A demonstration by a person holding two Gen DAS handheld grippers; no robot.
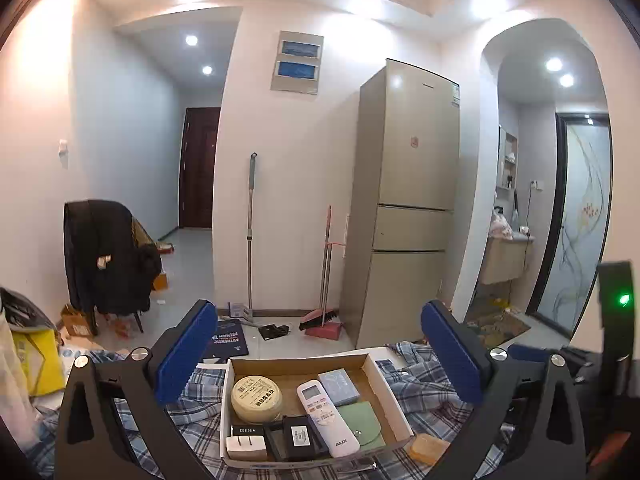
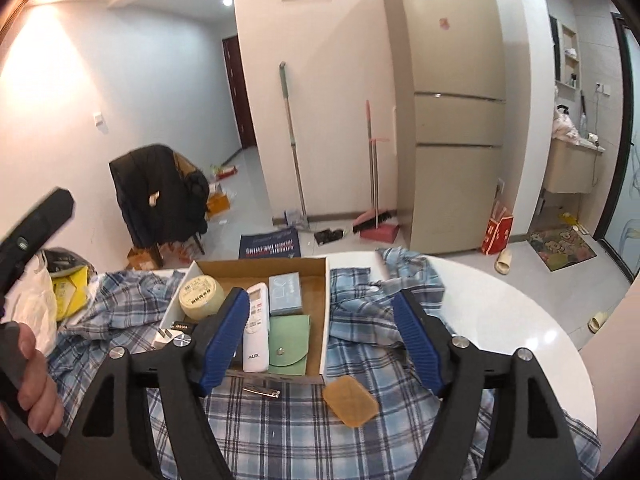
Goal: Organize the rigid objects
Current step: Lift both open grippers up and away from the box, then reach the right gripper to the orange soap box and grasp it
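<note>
Two grippers hang above the table, each with jaws spread and nothing between the blue pads: the left gripper [image 1: 318,350] and the right gripper [image 2: 320,342]. Below them sits an open cardboard box [image 2: 325,308] on a plaid shirt [image 2: 280,432]. Inside lie a white remote [image 2: 256,330], a green pouch [image 2: 289,345], a round tin [image 2: 200,296] and a blue box [image 2: 285,294]. An amber soap bar [image 2: 350,400] and a metal clip [image 2: 261,391] rest outside, just beside the box's near edge.

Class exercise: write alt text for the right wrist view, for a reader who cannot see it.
An open cardboard box on a plaid cloth holds a white remote, green pouch and round tin. An amber soap bar lies outside it, between the right gripper's open, empty jaws.
</note>
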